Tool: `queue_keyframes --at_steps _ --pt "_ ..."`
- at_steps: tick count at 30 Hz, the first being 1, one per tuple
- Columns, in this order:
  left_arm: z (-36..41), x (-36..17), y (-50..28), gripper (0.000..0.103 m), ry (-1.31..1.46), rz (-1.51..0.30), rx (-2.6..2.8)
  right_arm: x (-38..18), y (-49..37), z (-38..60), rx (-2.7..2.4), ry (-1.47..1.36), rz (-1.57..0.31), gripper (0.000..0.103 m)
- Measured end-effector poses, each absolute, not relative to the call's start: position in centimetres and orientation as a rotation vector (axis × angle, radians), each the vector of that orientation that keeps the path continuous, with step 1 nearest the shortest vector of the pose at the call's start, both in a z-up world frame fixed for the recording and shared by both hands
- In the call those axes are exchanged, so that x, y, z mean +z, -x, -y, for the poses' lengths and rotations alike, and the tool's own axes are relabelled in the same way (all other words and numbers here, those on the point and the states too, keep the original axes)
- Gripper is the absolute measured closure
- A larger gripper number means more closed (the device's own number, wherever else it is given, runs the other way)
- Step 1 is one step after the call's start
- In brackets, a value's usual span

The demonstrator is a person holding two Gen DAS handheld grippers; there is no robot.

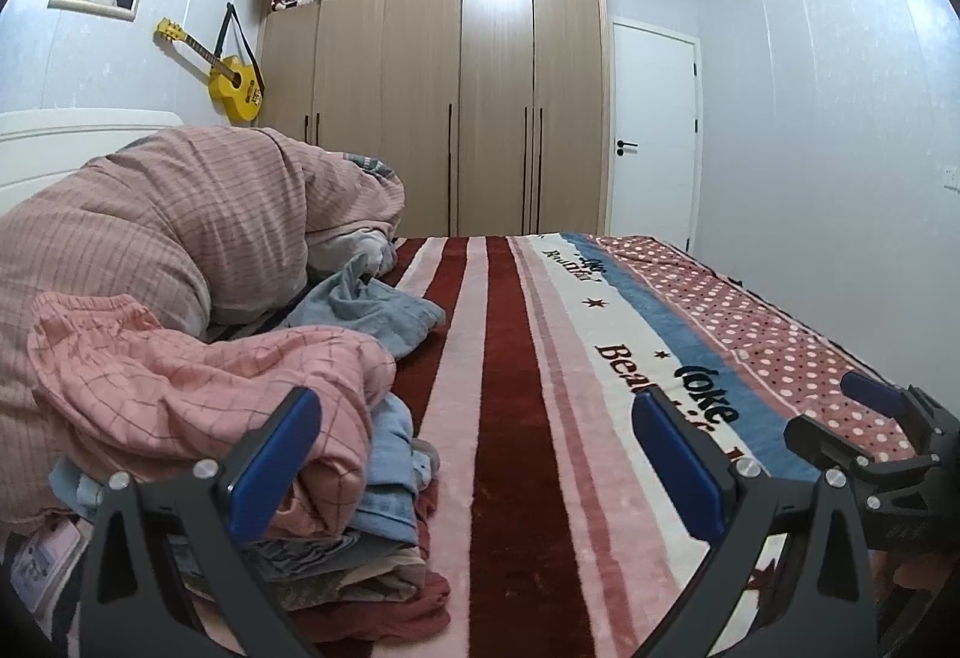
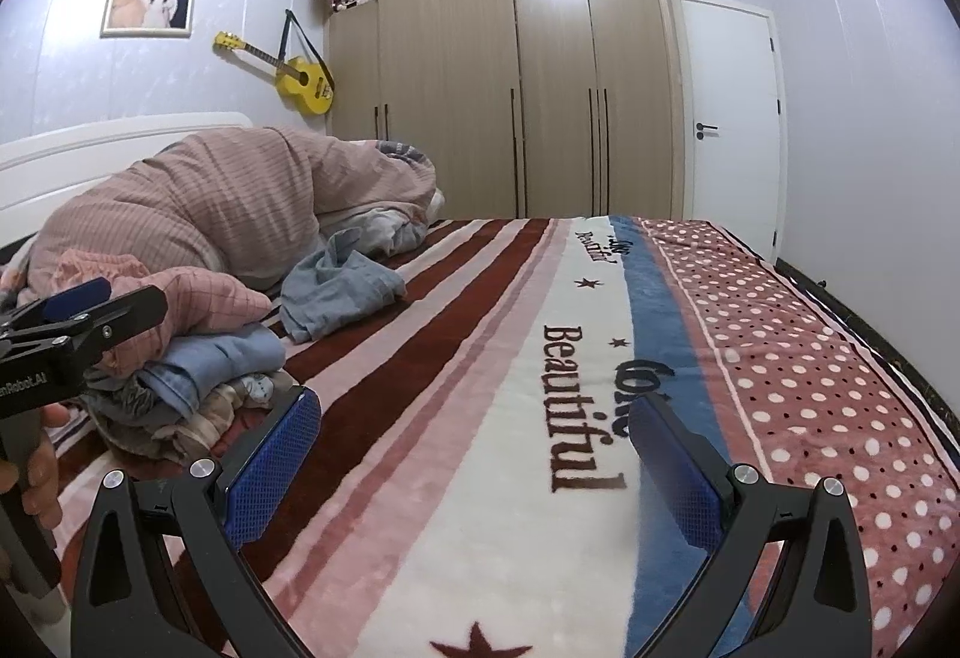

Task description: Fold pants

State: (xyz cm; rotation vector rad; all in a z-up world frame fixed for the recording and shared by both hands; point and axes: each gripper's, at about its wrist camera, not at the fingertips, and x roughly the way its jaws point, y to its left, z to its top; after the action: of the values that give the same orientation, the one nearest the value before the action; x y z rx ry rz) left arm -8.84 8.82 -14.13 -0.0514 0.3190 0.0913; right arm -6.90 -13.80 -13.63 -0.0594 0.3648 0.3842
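The pink checked pants [image 1: 198, 376] lie in a crumpled heap on top of a pile of clothes [image 1: 372, 538] at the left side of the bed, on the striped blanket [image 1: 510, 418]. The left gripper [image 1: 480, 466] sits low and level just beside them, jaws wide apart, holding nothing. The right gripper [image 2: 480, 472] (also wide open and empty) hovers level over the blanket, well apart from the pants
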Motion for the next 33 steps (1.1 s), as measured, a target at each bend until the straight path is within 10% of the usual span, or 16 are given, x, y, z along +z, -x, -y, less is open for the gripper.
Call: queue_keyframes --at_steps 33 --pt "-9.5 -13.8 9.4 0.001 0.07 -0.3 0.108 -12.3 7.5 13.8 0.376 0.085 -0.336 0.001"
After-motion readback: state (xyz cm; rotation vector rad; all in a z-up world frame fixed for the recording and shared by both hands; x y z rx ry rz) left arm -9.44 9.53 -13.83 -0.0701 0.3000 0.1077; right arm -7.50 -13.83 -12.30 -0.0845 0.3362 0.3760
